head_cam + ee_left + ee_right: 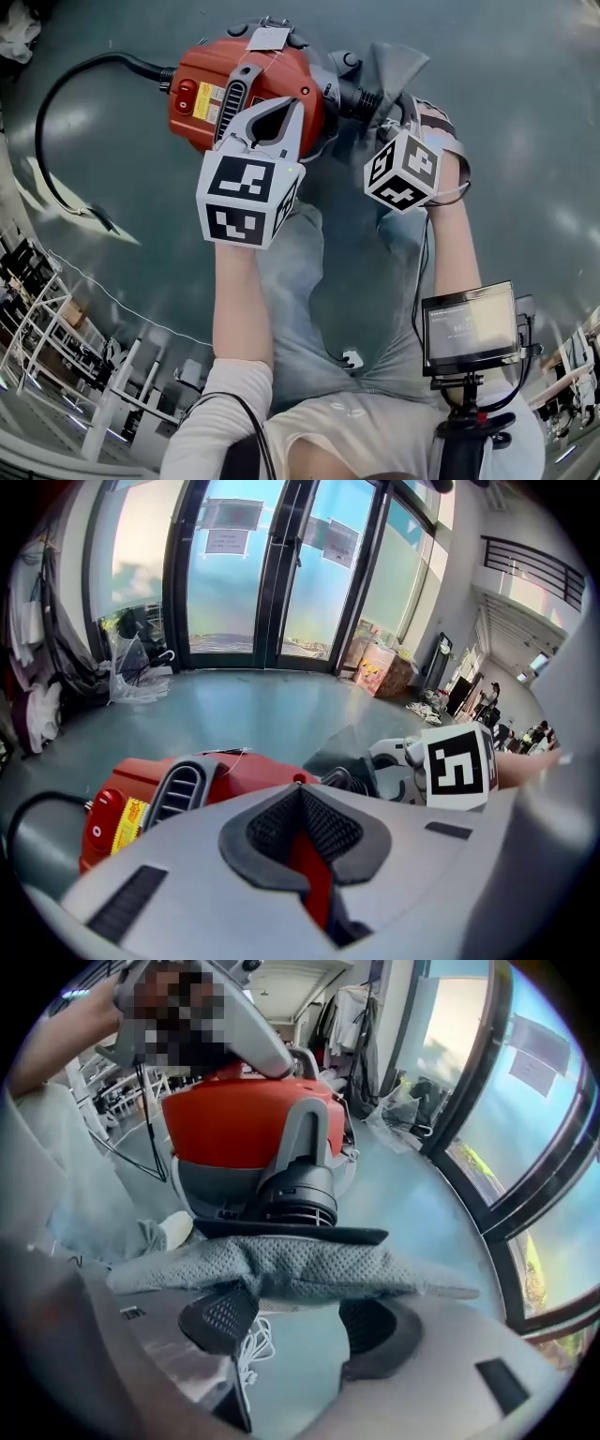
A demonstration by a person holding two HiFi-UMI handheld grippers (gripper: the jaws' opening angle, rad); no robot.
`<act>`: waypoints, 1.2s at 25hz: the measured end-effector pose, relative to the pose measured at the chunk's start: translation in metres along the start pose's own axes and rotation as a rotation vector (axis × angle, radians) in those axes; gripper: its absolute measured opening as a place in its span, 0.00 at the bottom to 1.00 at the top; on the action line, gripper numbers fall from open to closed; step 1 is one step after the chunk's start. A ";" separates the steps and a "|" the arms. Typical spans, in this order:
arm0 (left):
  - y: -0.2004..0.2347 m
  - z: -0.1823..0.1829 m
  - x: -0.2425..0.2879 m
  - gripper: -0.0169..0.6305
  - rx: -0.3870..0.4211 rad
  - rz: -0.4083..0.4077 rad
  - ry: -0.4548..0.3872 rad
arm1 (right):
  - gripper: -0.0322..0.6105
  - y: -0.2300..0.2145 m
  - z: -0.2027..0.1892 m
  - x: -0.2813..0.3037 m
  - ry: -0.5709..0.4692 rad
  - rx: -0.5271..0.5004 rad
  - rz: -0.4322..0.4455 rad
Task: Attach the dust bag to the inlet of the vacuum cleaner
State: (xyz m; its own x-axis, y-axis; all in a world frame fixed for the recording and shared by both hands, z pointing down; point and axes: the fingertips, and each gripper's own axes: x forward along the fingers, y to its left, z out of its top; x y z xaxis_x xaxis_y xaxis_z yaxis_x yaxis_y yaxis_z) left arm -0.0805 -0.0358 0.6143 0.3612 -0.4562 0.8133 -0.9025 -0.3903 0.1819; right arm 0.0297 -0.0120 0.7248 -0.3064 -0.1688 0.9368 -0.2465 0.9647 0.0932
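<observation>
Currently the grey perforated fabric dust bag (pixel 300 1265), loose across the open right gripper (pixel 295 1318) at the black round inlet (pixel 298 1194), could slide off if the red vacuum cleaner (pixel 239 1119) shifts under the closed left gripper (pixel 302 797).

- Yellow label (pixel 207 101) on vacuum (pixel 281 70): print too small to read.
- Notices (pixel 228 529) on doors (pixel 281 574): illegible.
- Screen (pixel 469 328): digits blurred.

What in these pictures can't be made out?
- Right gripper view: grey mesh fabric dust bag drapes over the right gripper's fingertips, hiding whether they pinch it.
- Same view: its flat black collar covers the round black inlet's mouth; seating unclear.
- Head view: red vacuum cleaner's yellow label print too small.
</observation>
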 end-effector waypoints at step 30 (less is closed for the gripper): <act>-0.008 0.000 -0.013 0.04 -0.027 -0.008 -0.002 | 0.46 0.005 0.003 -0.001 0.308 -0.130 -0.006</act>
State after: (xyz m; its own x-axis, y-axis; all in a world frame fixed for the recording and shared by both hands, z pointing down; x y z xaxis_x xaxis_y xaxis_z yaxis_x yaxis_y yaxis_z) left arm -0.0776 -0.0268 0.6020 0.3686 -0.4545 0.8109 -0.9057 -0.3722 0.2030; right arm 0.0262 -0.0077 0.7230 -0.0084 -0.1244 0.9922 -0.1217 0.9850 0.1225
